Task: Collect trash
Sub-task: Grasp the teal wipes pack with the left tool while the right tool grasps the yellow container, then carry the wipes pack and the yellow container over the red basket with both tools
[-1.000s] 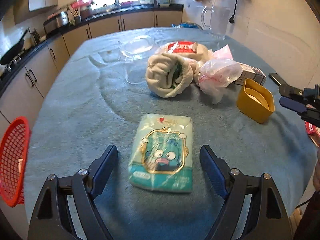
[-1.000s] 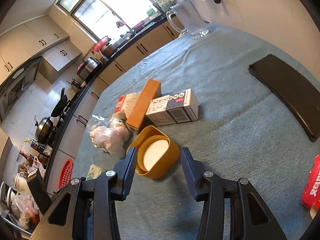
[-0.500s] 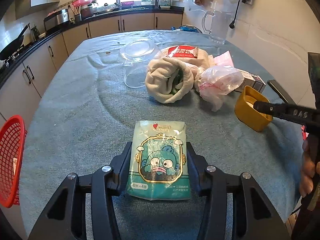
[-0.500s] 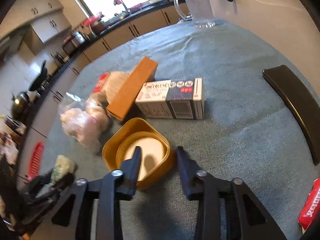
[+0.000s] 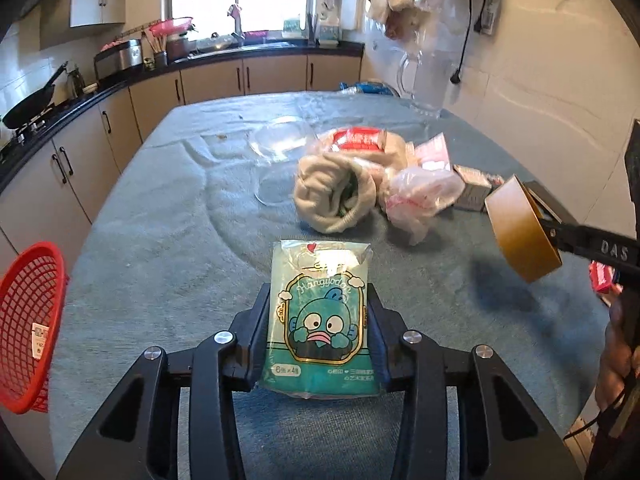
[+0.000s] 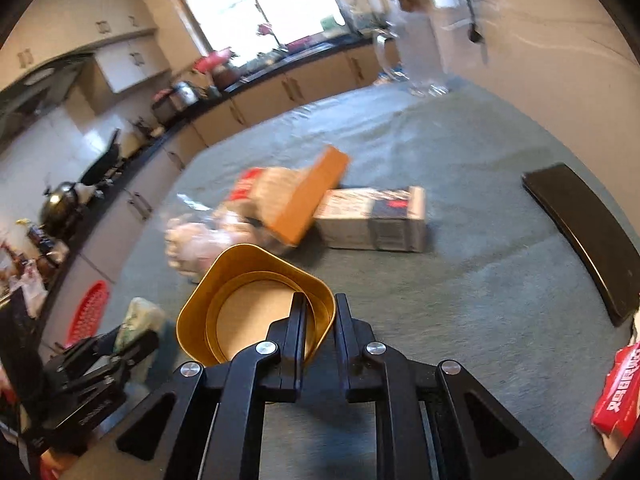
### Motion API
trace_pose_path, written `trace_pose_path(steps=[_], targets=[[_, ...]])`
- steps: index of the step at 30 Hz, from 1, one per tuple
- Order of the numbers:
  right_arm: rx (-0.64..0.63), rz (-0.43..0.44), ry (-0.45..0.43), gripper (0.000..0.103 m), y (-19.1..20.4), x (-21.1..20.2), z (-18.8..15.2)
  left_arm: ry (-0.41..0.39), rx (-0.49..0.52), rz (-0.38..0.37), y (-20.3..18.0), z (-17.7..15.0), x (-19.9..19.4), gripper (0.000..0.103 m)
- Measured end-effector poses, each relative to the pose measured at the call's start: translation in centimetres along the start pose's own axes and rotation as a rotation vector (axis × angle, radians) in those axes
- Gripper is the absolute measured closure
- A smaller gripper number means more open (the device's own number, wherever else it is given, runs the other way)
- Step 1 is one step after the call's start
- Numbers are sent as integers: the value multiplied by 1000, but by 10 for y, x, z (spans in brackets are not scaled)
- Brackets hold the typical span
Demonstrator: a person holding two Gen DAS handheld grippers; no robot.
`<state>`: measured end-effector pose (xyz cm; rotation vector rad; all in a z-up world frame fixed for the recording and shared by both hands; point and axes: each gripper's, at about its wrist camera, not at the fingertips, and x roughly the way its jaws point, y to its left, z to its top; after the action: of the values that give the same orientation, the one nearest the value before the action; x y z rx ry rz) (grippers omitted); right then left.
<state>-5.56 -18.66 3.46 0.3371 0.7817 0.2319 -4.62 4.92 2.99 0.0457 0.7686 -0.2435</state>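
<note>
A teal tissue packet (image 5: 320,320) with a cartoon fish sits between the jaws of my left gripper (image 5: 318,292). The jaws are closing, and both pads press on its sides. The packet is held just above the blue-green tablecloth (image 5: 160,240). My right gripper (image 6: 320,300) is shut on the wall of a yellow plastic container (image 6: 240,292), one finger inside and one outside. In the left wrist view that yellow container (image 5: 520,236) hangs tilted above the table at the right, its shadow below it.
A red mesh basket (image 5: 28,320) hangs off the table's left edge. Mid-table lie a beige cloth bundle (image 5: 336,192), a pink plastic bag (image 5: 420,192), clear lids (image 5: 280,140), a grey carton (image 6: 376,220) and an orange box (image 6: 308,196). At the right are a black slab (image 6: 588,236) and a red packet (image 6: 620,392).
The left jaws closed from wide apart onto the tissue packet. The right jaws closed on the yellow container's wall and lifted it off the table, tilted.
</note>
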Motion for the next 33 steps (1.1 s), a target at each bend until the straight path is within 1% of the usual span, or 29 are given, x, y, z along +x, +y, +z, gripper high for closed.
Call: trace_pose_path(steps=[4, 10, 18, 33], targets=[[-44, 15, -19, 89, 22, -3, -3, -35, -13, 18, 7, 0, -14, 62], [-68, 38, -1, 89, 38, 2, -8, -51, -37, 35, 17, -2, -22, 62], [-106, 55, 7, 89, 58, 4, -13, -69, -47, 54, 26, -6, -31, 62], [-137, 61, 35, 89, 74, 14, -15, -74, -54, 63, 34, -11, -37, 62]])
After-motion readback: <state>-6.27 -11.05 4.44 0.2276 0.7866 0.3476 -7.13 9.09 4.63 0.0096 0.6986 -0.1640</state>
